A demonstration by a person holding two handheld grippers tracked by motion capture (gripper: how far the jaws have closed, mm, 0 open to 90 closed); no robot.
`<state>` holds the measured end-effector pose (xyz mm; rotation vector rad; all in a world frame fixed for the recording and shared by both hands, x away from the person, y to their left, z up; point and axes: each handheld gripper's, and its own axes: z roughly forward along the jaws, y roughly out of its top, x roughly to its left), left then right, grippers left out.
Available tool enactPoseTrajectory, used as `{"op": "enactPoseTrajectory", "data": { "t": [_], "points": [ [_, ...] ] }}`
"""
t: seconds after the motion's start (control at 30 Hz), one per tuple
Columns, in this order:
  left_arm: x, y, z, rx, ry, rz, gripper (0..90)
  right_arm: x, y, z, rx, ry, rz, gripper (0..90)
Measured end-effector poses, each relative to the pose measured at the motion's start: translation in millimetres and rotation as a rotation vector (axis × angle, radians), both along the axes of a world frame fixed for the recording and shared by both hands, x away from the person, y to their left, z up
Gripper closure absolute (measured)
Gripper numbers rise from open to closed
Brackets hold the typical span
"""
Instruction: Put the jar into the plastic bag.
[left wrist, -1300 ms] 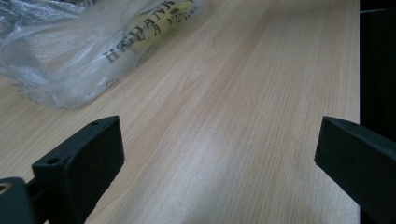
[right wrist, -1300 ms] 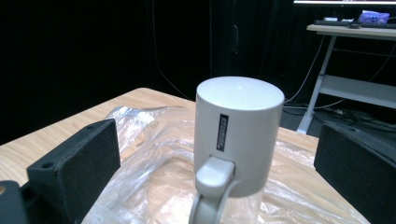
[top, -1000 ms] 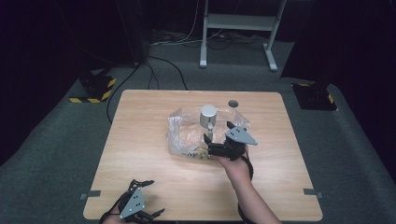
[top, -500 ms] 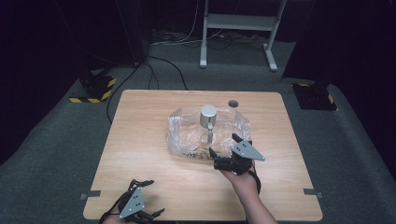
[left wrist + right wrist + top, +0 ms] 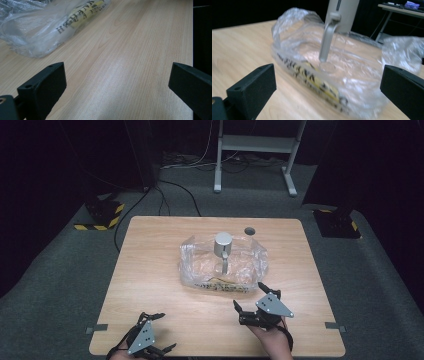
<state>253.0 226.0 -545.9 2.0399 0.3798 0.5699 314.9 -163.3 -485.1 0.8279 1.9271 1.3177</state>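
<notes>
The clear plastic bag lies in the middle of the table, with a metal cup standing at it. Your right gripper is near its front edge, jaws wide and empty. Your left gripper rests at the table's near edge, also wide.

black tongs, each topped by a grey three-cornered plate.

Dark lab or studio: black surrounds, floor cables, hazard-striped floor block.
</notes>
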Motion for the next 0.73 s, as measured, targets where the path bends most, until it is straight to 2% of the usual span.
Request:
{"op": "enactPoseTrajectory", "data": {
  "t": [0.03,0.17,0.2,0.27,0.4,0.5,0.53,0.6,0.73],
  "points": [
    [0.0,0.0,0.0,0.0,0.0,0.0,1.8,0.0,0.0,0.0,0.0,0.0,0.0,0.2],
    [-0.2,-0.4,-0.1,0.003,0.0,0.001,1.8,-12.2,-11.6,-11.4,-0.051,0.02,-0.017,0.2],
    [-0.3,-0.5,-0.1,0.004,0.0,0.001,1.8,-16.8,-18.5,-18.5,-0.079,0.036,-0.027,0.2],
    [-0.4,-0.4,-0.1,0.004,-0.002,0.002,1.8,-18.3,-21.4,-21.5,-0.088,0.043,-0.031,0.2],
    [-0.5,-0.3,-0.1,0.003,-0.003,0.0,1.8,-23.6,-40.5,-43.7,-0.137,0.1,-0.067,0.2],
    [-0.7,-0.4,-0.1,0.004,-0.005,0.0,1.8,-25.2,-46.4,-52.4,-0.138,0.123,-0.079,0.2],
    [-0.8,-0.5,-0.2,0.005,-0.005,0.0,1.7,-26.1,-49.4,-56.8,-0.132,0.161,-0.086,0.4],
    [-1.2,-1.1,-0.4,0.009,-0.01,-0.001,1.6,-28.9,-50.7,-56.7,-0.128,0.133,-0.096,0.2],
    [-1.5,-1.2,-0.4,0.012,-0.013,-0.003,1.6,-28.9,-53.0,-56.4,-0.108,0.14,-0.102,0.2]
  ]
}}
